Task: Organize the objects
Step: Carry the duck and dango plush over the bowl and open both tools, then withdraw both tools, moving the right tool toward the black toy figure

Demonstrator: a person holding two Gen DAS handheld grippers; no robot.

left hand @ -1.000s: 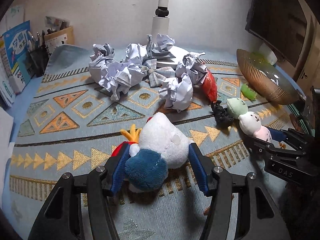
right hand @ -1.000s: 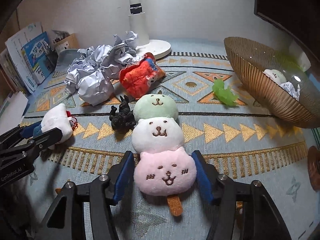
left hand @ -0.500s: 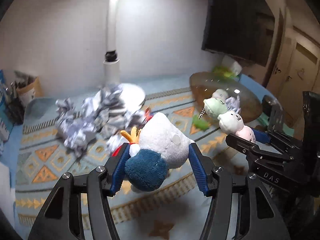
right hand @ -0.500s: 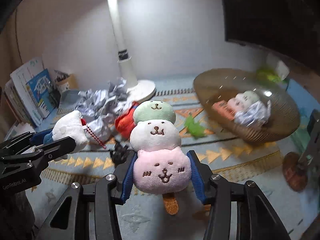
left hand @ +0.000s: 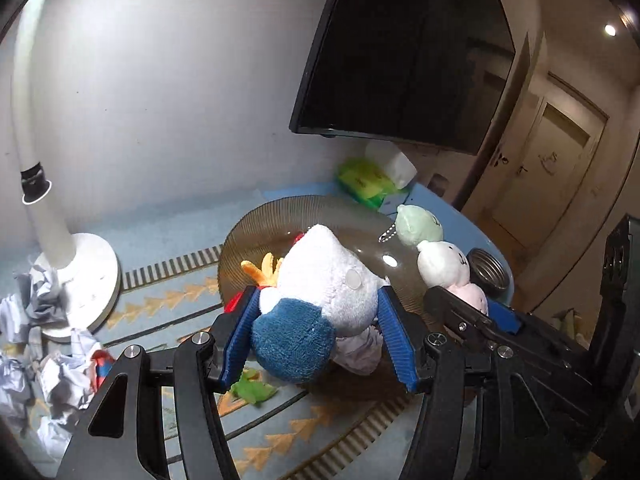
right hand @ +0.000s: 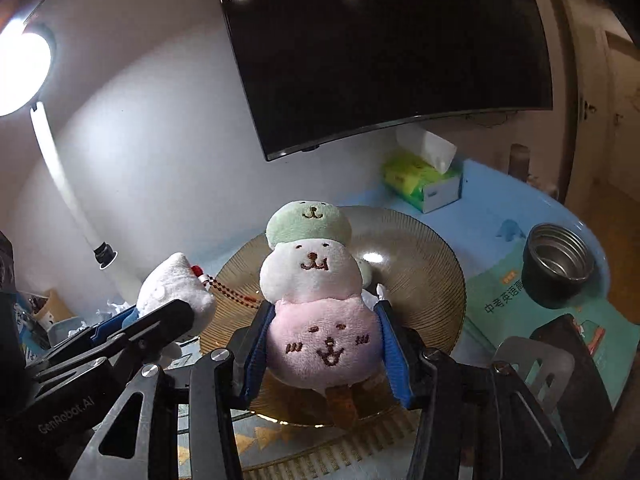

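Observation:
My left gripper (left hand: 316,336) is shut on a white and blue plush bird (left hand: 320,292) and holds it in the air over the brown ribbed glass bowl (left hand: 248,232). My right gripper (right hand: 324,352) is shut on a three-ball dango plush (right hand: 316,292), green, white and pink, held above the same bowl (right hand: 436,280). The dango plush also shows in the left wrist view (left hand: 440,264), to the right of the bird. The bird shows in the right wrist view (right hand: 176,284) at the left. A crumpled paper ball (left hand: 360,352) lies in the bowl under the bird.
A white lamp base (left hand: 84,280) and several crumpled papers (left hand: 56,376) sit at the left on the patterned mat. A green toy (left hand: 252,390) lies by the bowl. A tissue box (right hand: 420,176), a metal cup (right hand: 558,268) and a dark monitor (right hand: 380,48) stand behind.
Both grippers have risen off the mat and swung right with their plush toys, from beside the paper pile to above the bowl. Both stay shut.

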